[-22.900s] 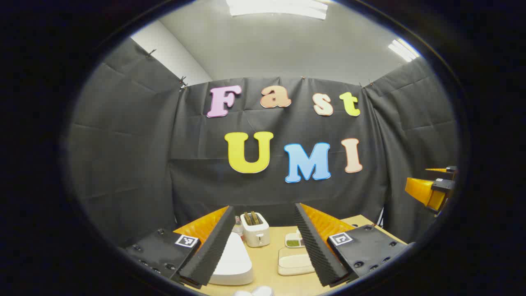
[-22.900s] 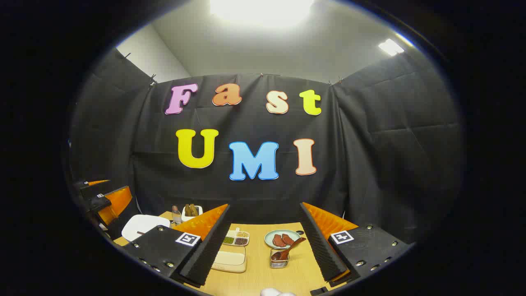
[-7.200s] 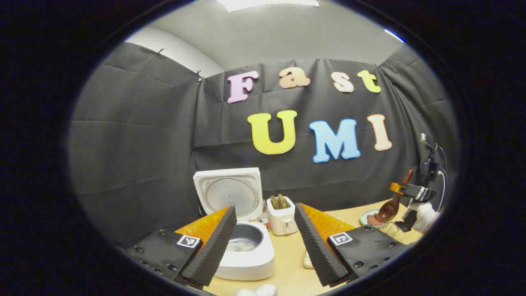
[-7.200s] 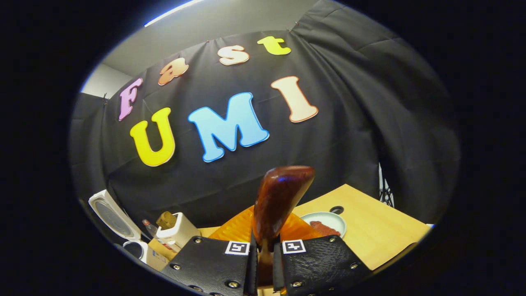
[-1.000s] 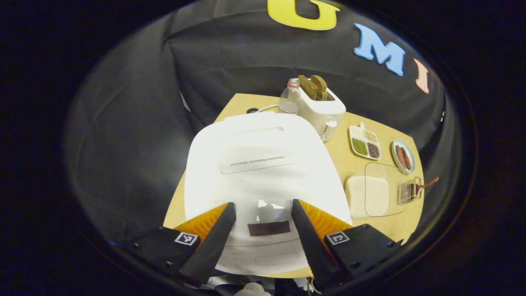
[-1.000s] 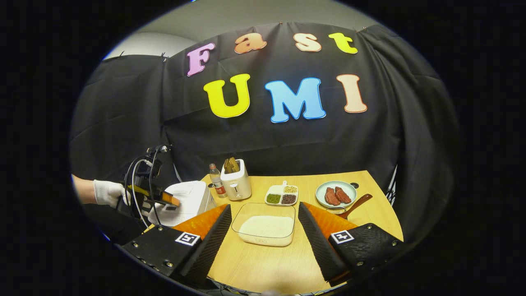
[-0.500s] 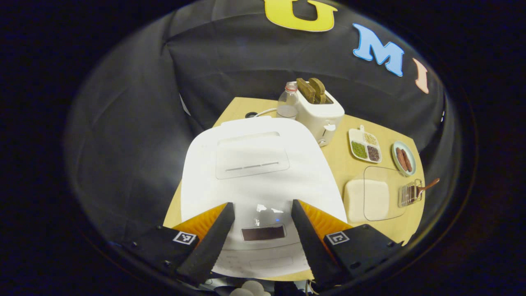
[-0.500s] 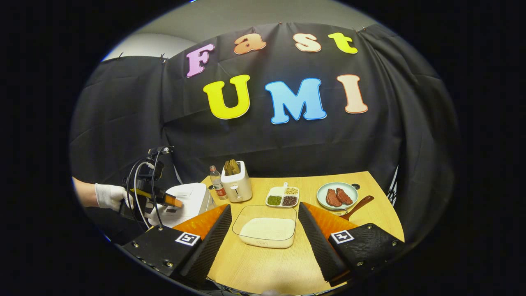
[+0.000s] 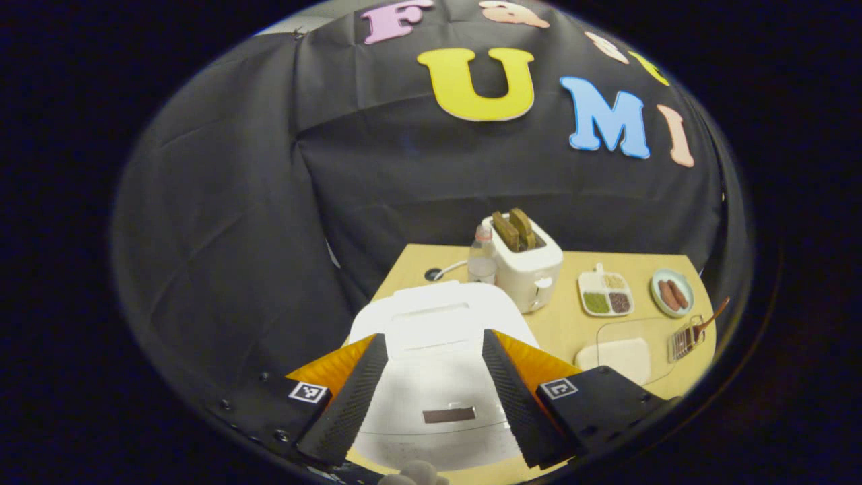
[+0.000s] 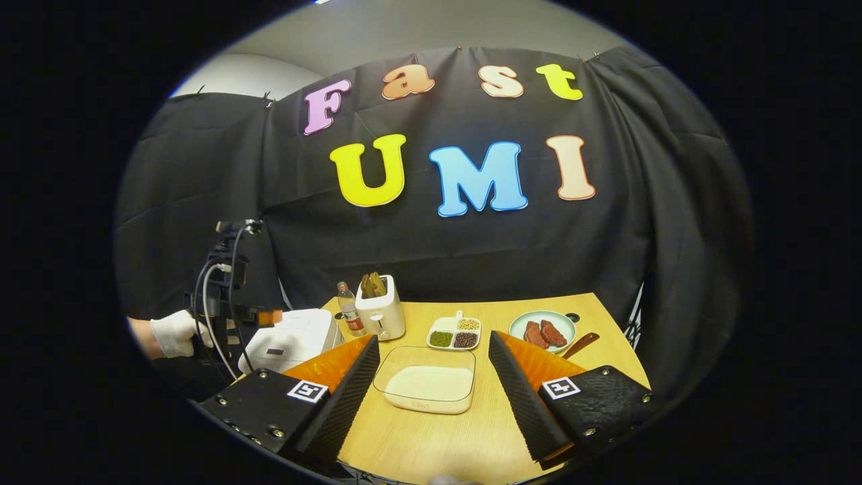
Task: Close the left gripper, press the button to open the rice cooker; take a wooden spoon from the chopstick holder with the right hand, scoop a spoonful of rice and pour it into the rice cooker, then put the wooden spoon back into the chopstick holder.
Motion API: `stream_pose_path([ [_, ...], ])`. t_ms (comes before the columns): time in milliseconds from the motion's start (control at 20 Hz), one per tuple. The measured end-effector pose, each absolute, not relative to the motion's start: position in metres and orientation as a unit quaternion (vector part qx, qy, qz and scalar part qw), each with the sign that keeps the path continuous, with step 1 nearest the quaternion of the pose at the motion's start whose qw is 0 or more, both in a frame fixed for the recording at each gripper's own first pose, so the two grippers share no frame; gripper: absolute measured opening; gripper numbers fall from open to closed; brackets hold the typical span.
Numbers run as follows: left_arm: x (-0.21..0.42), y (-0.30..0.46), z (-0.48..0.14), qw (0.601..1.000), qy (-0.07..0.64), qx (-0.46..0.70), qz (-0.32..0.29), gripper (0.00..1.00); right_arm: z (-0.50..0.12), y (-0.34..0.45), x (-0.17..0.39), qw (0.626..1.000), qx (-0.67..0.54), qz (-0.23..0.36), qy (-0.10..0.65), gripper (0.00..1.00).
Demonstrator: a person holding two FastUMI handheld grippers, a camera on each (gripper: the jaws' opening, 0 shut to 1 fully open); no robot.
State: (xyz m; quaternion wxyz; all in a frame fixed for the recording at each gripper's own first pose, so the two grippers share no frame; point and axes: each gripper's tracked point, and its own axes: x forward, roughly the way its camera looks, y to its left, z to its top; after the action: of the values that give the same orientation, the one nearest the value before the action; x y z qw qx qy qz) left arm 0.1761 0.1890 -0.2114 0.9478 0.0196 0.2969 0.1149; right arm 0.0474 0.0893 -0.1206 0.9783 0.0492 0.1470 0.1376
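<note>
Listing from the left: we hold the left tongs wide and empty above the rice cooker, its lid down. Next come the toaster, a divided dish of beans, and a clear rice container, part filled. The right tongs stand wide, empty. Rightmost, the wooden spoon sits in the wire chopstick holder on the table; we judge it light, stiff, best gripped mid-handle.
</note>
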Motion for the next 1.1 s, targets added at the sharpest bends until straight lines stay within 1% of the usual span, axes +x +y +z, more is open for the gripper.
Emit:
stream_pose_path([
  [50, 0.173, 0.183, -0.189, 0.956, 0.270, 0.008, 0.113, 0.98, -0.115, 0.089, 0.047, 0.980, 0.045, 0.136, 0.139, 1.00],
  [150, 0.164, 0.172, -0.142, 0.970, 0.215, 0.000, 0.115, 0.98, -0.106, 0.086, 0.049, 0.982, 0.039, 0.131, 0.127, 1.00],
  [200, 0.158, 0.167, -0.119, 0.975, 0.187, -0.002, 0.117, 0.96, -0.101, 0.086, 0.049, 0.984, 0.038, 0.128, 0.118, 1.00],
  [250, 0.149, 0.159, -0.100, 0.980, 0.163, -0.006, 0.111, 1.00, -0.095, 0.084, 0.050, 0.985, 0.039, 0.124, 0.110, 0.99],
  [300, 0.141, 0.152, -0.081, 0.984, 0.141, -0.009, 0.108, 1.00, -0.087, 0.083, 0.051, 0.987, 0.041, 0.122, 0.099, 0.99],
  [350, 0.133, 0.145, -0.060, 0.988, 0.118, -0.010, 0.103, 0.98, -0.084, 0.081, 0.052, 0.988, 0.041, 0.117, 0.094, 0.99],
  [400, 0.125, 0.138, -0.044, 0.990, 0.100, -0.008, 0.097, 1.00, -0.079, 0.079, 0.051, 0.989, 0.040, 0.112, 0.088, 1.00],
  [550, 0.091, 0.118, -0.005, 0.995, 0.055, -0.001, 0.078, 0.98, -0.061, 0.070, 0.050, 0.993, 0.046, 0.090, 0.060, 0.99],
  [600, 0.080, 0.113, 0.008, 0.996, 0.039, 0.003, 0.074, 1.00, -0.054, 0.066, 0.049, 0.994, 0.048, 0.083, 0.051, 0.99],
  [800, 0.038, 0.085, 0.033, 0.999, 0.014, -0.010, 0.045, 1.00, -0.035, 0.058, 0.044, 0.996, 0.055, 0.063, 0.025, 0.99],
  [1000, 0.027, 0.075, 0.038, 0.999, 0.001, -0.003, 0.034, 1.00, -0.028, 0.057, 0.035, 0.997, 0.056, 0.057, 0.014, 0.99],
  [1100, 0.025, 0.069, 0.034, 1.000, 0.008, -0.010, 0.026, 1.00, -0.023, 0.055, 0.033, 0.997, 0.054, 0.055, 0.009, 0.99],
])
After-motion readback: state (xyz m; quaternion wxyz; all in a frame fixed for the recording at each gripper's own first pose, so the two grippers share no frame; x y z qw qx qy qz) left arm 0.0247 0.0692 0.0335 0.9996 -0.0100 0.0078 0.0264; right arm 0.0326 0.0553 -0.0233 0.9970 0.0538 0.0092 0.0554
